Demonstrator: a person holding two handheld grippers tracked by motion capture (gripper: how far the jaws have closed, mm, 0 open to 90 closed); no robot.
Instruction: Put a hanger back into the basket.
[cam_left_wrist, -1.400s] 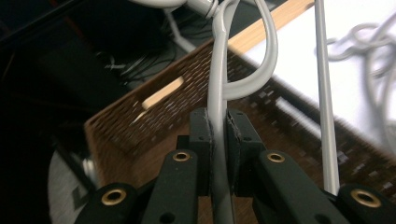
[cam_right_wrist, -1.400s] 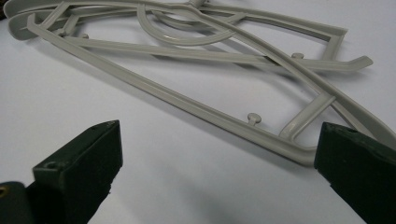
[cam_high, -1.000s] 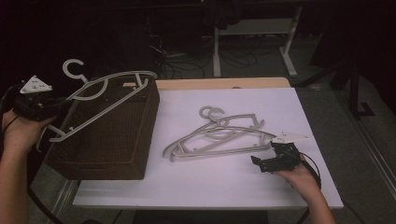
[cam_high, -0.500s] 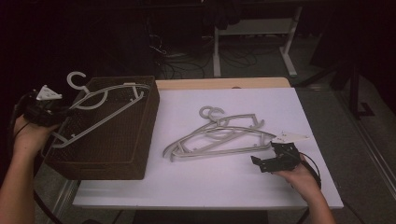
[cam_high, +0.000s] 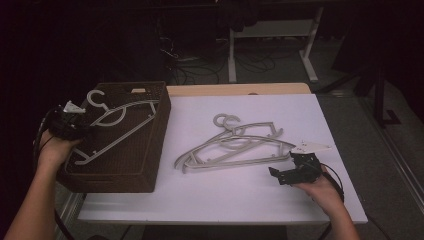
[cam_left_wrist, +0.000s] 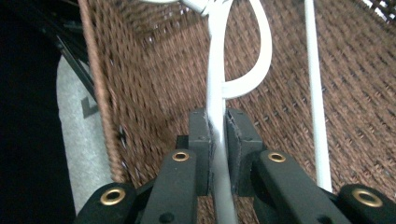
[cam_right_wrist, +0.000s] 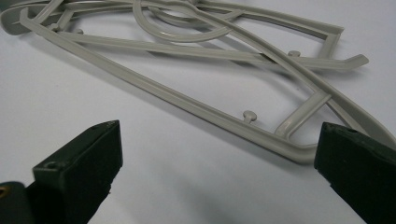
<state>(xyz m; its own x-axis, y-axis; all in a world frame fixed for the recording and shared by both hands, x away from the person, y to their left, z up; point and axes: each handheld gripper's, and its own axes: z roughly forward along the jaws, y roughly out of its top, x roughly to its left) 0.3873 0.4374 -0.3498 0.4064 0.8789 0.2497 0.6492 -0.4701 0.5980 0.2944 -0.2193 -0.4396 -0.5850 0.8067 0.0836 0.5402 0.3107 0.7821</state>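
Observation:
A grey plastic hanger (cam_high: 117, 125) lies low in the brown wicker basket (cam_high: 150, 170) at the table's left. My left gripper (cam_high: 70, 124) is shut on it; in the left gripper view the pads clamp the hanger's bar (cam_left_wrist: 216, 84) with the basket weave (cam_left_wrist: 163, 84) behind. A pile of more grey hangers (cam_high: 235, 145) rests on the white tabletop (cam_high: 225, 195). My right gripper (cam_high: 285, 175) sits at the pile's lower right, jaws wide open and nothing between them. In the right gripper view the nearest hanger corner (cam_right_wrist: 299, 149) lies just ahead of the open gripper (cam_right_wrist: 217, 168).
The wooden table edge (cam_high: 240, 89) runs along the back. Beyond it are a white desk frame (cam_high: 270, 50) and cables on the dark floor. The basket overhangs the table's left side.
My left gripper has lowered the held hanger from above the basket rim down into the basket. The right gripper and the pile of hangers have stayed put.

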